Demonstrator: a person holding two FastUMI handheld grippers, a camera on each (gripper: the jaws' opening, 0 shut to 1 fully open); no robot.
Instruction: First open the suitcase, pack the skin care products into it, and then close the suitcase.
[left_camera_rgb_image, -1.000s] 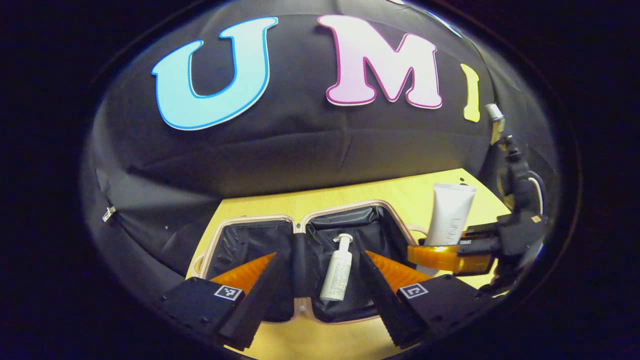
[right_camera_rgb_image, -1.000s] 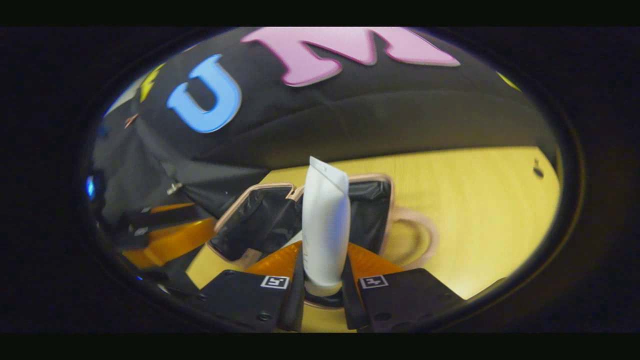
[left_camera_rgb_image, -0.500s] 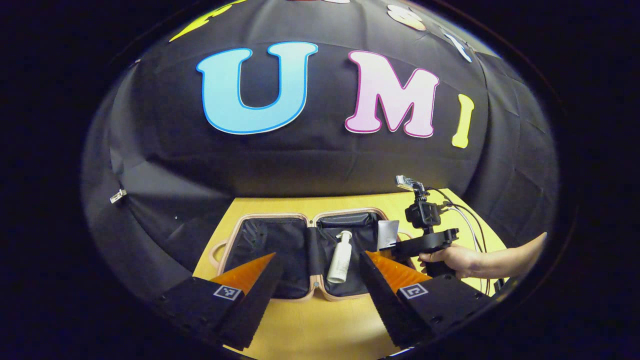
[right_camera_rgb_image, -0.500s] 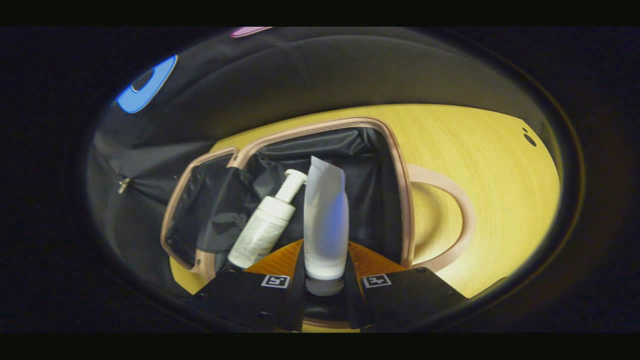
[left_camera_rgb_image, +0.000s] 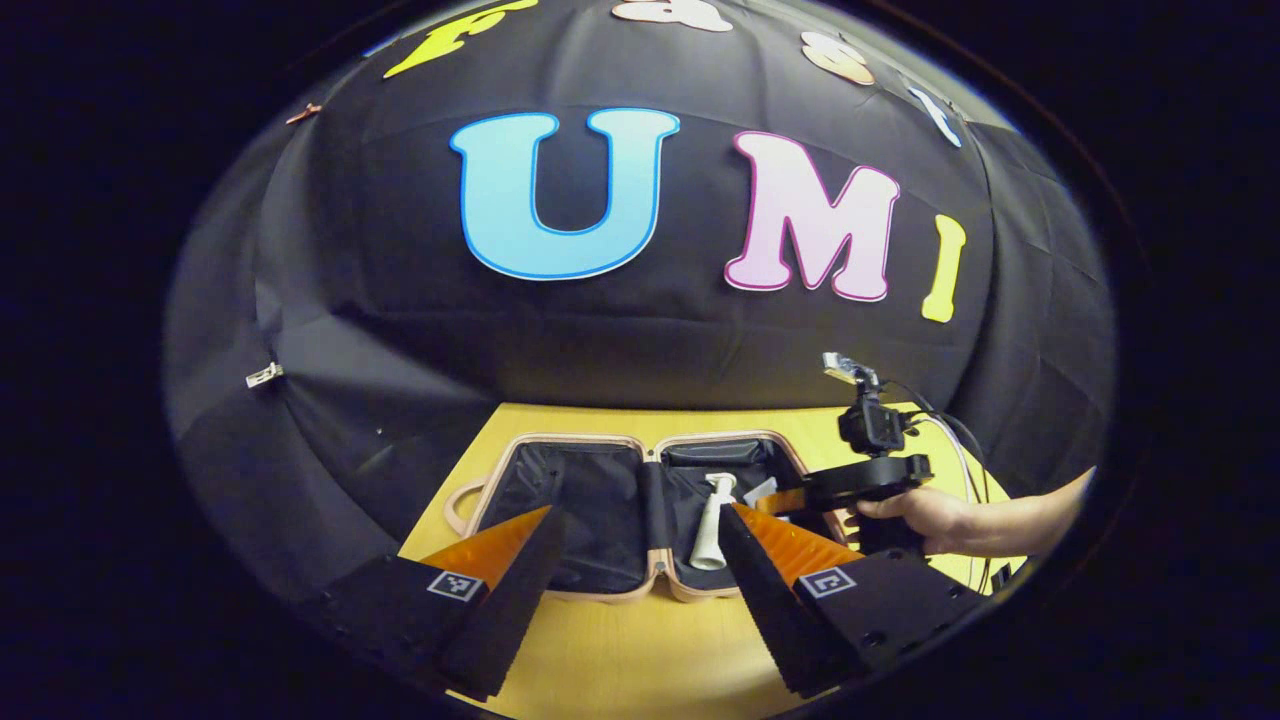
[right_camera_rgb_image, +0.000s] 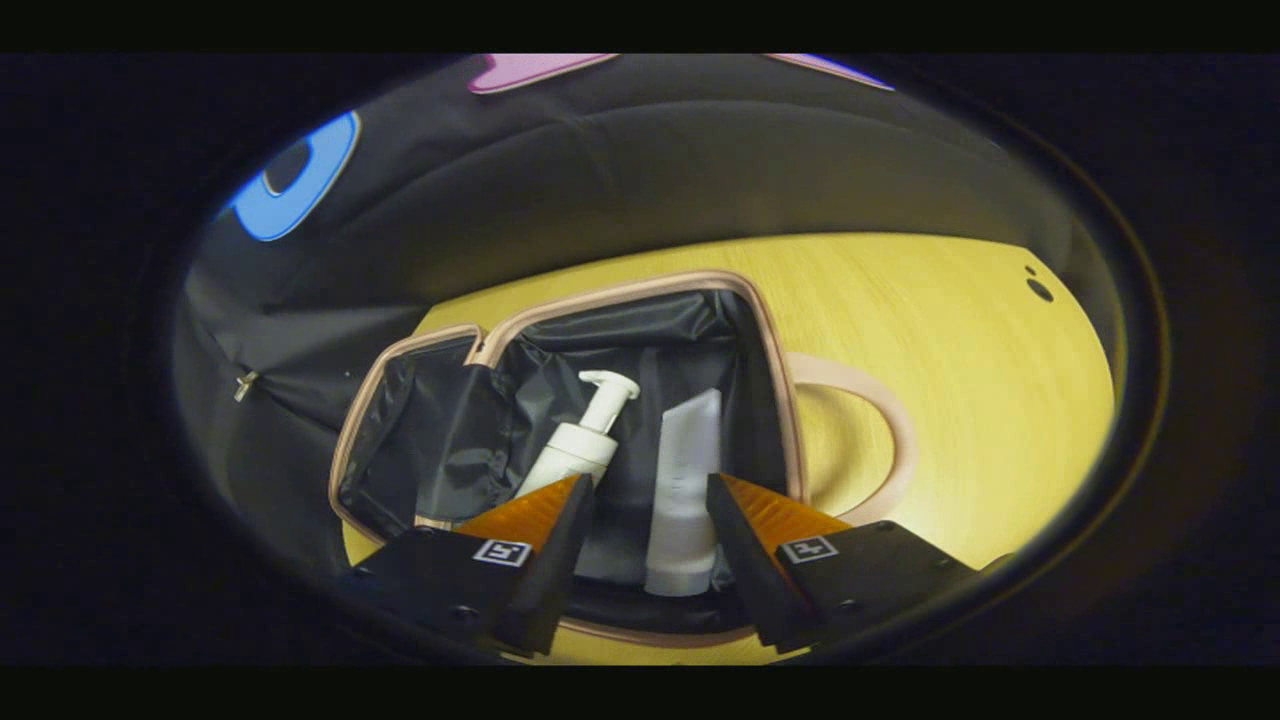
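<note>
The suitcase (left_camera_rgb_image: 600, 438) lies open on the yellow table, pink rim around black lining. In its right half a white pump bottle (left_camera_rgb_image: 708, 520) lies flat. The white tube (right_camera_rgb_image: 685, 500) lies beside the pump bottle (right_camera_rgb_image: 585, 450) in that same half of the suitcase (right_camera_rgb_image: 620, 292). My right gripper (right_camera_rgb_image: 645, 530) is open, its fingers on either side of the tube's cap end and apart from it. In the left gripper view a hand holds the right gripper (left_camera_rgb_image: 800, 497) over the suitcase's right half. My left gripper (left_camera_rgb_image: 640, 560) is open and empty, in front of the suitcase.
The suitcase's pink handle (right_camera_rgb_image: 880, 440) loops out on the table (right_camera_rgb_image: 900, 320) to the right. A bare strip of table (left_camera_rgb_image: 640, 650) runs between the suitcase and the near edge. Black cloth walls close off the back and left.
My right gripper has opened and let go of the tube, which now lies in the suitcase's right half. The left gripper has drawn back from the suitcase.
</note>
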